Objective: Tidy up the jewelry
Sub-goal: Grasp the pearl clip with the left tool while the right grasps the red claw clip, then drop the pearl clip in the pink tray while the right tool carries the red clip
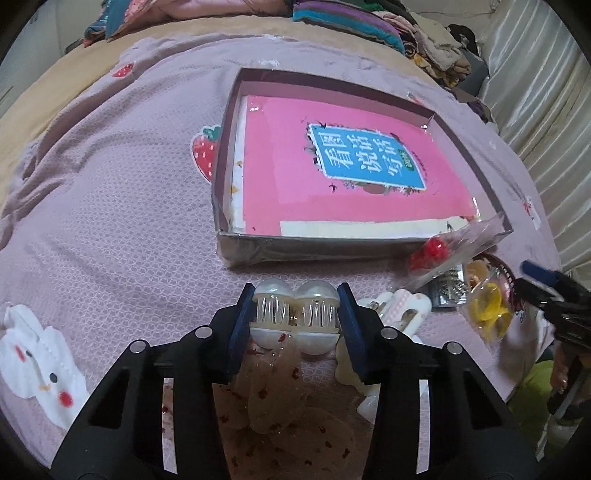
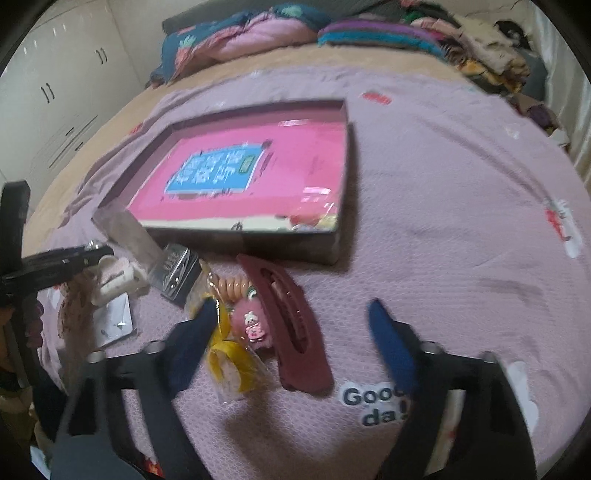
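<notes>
My left gripper (image 1: 295,295) is shut on a white pearl hair claw (image 1: 295,317), its blue pads pressing both sides, low over the pink blanket in front of a shallow box (image 1: 258,247). A pink book (image 1: 332,166) lies in the box. In the right wrist view my right gripper (image 2: 293,308) stands open above a maroon snap clip (image 2: 295,332), a pink bear charm (image 2: 253,321) and a yellow piece in a clear bag (image 2: 229,362). Its left finger (image 2: 199,332) is beside the bag; nothing is gripped. An orange spiral tie (image 2: 232,286) lies behind them.
More pieces lie near the box's front corner: a red bead bag (image 1: 432,251), a silver packet (image 2: 177,273), a white claw clip (image 2: 114,277). Folded clothes (image 2: 388,33) pile at the bed's far end. A wardrobe (image 2: 55,92) stands at the left.
</notes>
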The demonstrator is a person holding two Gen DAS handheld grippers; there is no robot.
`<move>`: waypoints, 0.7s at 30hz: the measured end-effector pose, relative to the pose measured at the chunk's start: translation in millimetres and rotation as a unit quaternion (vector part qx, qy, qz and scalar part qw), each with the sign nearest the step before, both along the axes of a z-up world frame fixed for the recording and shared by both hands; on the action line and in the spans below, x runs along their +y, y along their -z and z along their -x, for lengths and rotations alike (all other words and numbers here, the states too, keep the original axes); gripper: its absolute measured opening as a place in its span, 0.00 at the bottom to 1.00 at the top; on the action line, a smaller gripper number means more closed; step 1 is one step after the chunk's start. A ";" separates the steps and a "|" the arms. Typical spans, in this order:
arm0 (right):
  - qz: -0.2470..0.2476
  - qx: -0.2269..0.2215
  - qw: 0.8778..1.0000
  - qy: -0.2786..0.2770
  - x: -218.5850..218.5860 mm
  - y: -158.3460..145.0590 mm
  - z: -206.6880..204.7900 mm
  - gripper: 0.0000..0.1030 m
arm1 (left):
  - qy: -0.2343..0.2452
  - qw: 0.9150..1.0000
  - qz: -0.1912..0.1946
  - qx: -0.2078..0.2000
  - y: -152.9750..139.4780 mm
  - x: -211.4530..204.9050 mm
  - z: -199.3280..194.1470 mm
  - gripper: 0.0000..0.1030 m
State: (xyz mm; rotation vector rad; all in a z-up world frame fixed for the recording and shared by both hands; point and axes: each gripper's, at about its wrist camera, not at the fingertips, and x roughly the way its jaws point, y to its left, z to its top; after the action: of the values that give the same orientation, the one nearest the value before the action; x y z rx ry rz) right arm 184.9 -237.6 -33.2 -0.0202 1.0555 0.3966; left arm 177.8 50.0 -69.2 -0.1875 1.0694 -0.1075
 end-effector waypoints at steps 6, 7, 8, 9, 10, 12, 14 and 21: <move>-0.074 0.051 0.996 -0.006 -8.2 17.8 -8.2 0.36 | -0.001 1.000 0.004 -0.015 -17.1 1.1 4.8 0.35; -0.078 0.048 0.996 -0.007 -10.8 17.3 -6.5 0.33 | -0.001 1.000 0.003 -0.019 -21.1 0.6 6.2 0.35; -0.083 0.044 0.996 -0.009 -14.3 16.0 -3.9 0.32 | -0.001 1.000 0.002 -0.022 -23.5 -0.2 6.6 0.35; -0.088 0.042 0.995 -0.008 -17.6 14.6 -1.3 0.31 | -0.002 1.000 0.001 -0.025 -26.6 -1.4 7.3 0.35; -0.095 0.041 0.995 -0.004 -22.2 13.4 0.9 0.30 | -0.002 1.000 0.001 -0.028 -30.4 -2.2 7.1 0.35; -0.108 0.038 0.993 0.007 -34.1 10.8 6.5 0.29 | -0.002 0.999 0.001 -0.035 -36.9 -4.6 7.1 0.35; -0.107 0.029 0.994 0.022 -45.7 8.6 11.3 0.29 | -0.002 0.999 0.000 -0.040 -42.4 -8.9 5.7 0.35; -0.106 -0.025 0.992 0.063 -84.5 -16.1 35.1 0.29 | 0.007 0.998 0.002 -0.058 -59.5 -29.2 3.2 0.35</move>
State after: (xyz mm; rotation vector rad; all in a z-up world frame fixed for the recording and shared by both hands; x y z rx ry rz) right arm 149.8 -322.1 -17.1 0.2231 0.9563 0.3904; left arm 174.6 20.8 -9.7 -0.1749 0.9552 -0.1307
